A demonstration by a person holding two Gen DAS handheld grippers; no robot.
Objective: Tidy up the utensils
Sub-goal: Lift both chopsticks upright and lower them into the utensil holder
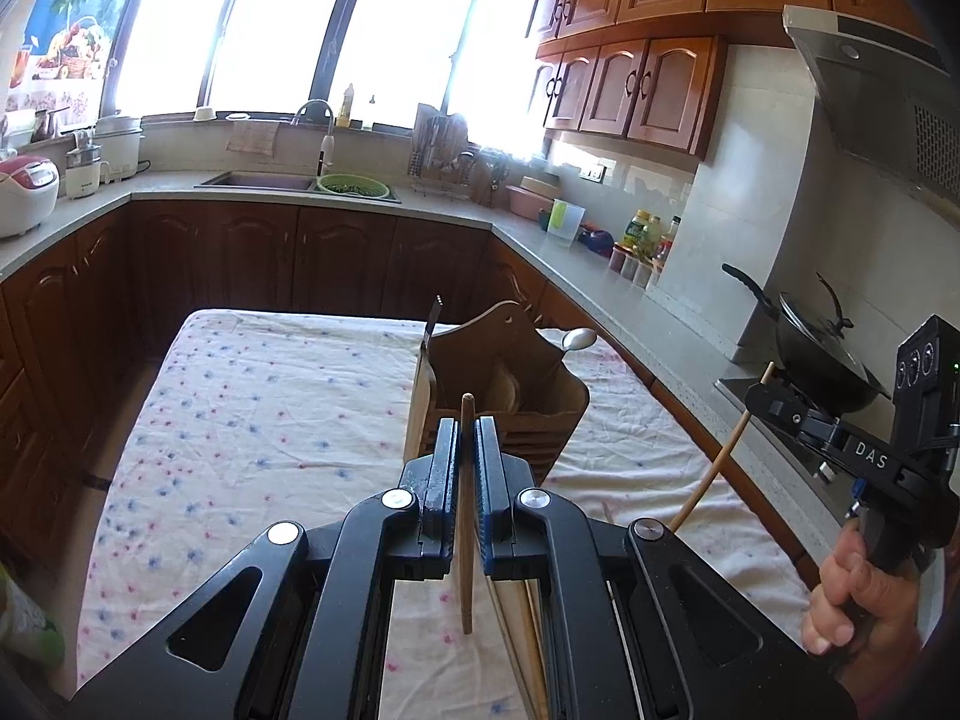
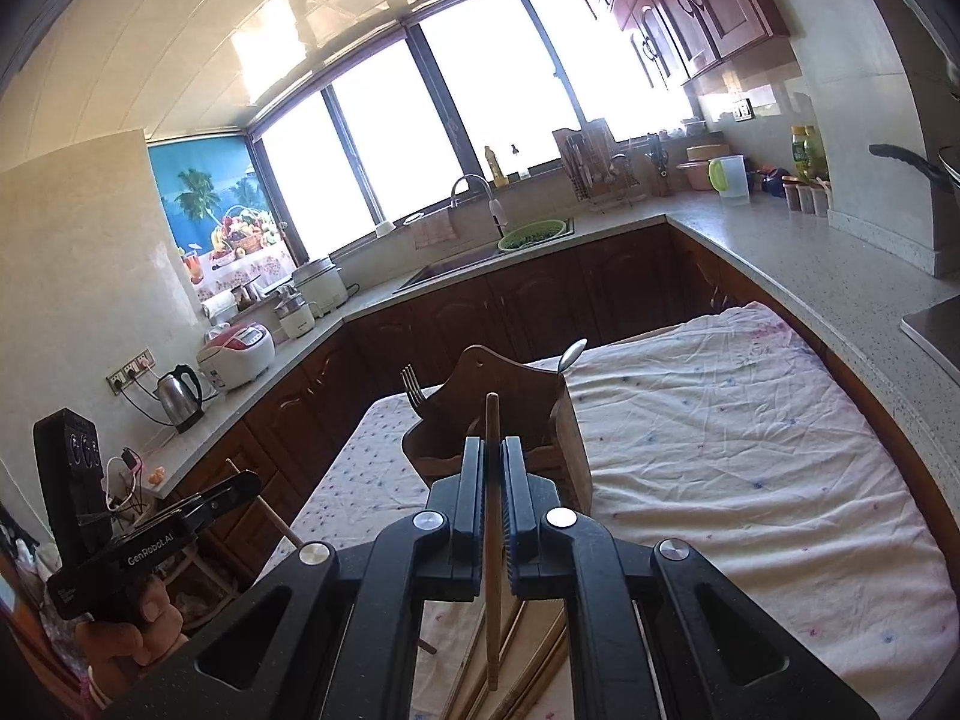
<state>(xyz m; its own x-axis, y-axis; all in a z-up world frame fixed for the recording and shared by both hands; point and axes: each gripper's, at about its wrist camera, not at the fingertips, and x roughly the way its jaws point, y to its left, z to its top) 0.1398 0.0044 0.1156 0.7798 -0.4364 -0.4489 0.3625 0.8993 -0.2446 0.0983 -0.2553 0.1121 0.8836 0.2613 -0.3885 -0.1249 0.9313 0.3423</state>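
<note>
Both sides are busy here. The left hand-held gripper (image 1: 467,450) is clamped on a brown wooden chopstick (image 1: 466,540) that stands nearly upright between its pads, tip poking up above them and the rest hanging down below. The right hand-held gripper (image 2: 492,468) is pinching a second, paler chopstick (image 2: 492,516) the same way; from the left wrist view that one slants across at an angle (image 1: 714,468).

Just ahead of both sits the wooden utensil holder (image 1: 510,384) on the worktop (image 1: 240,408), which has a floral cloth over it. A fork (image 2: 413,387) and a spoon (image 2: 573,353) stick up out of the holder. More chopsticks (image 2: 528,648) lie flat on the cloth under the grippers.
</note>
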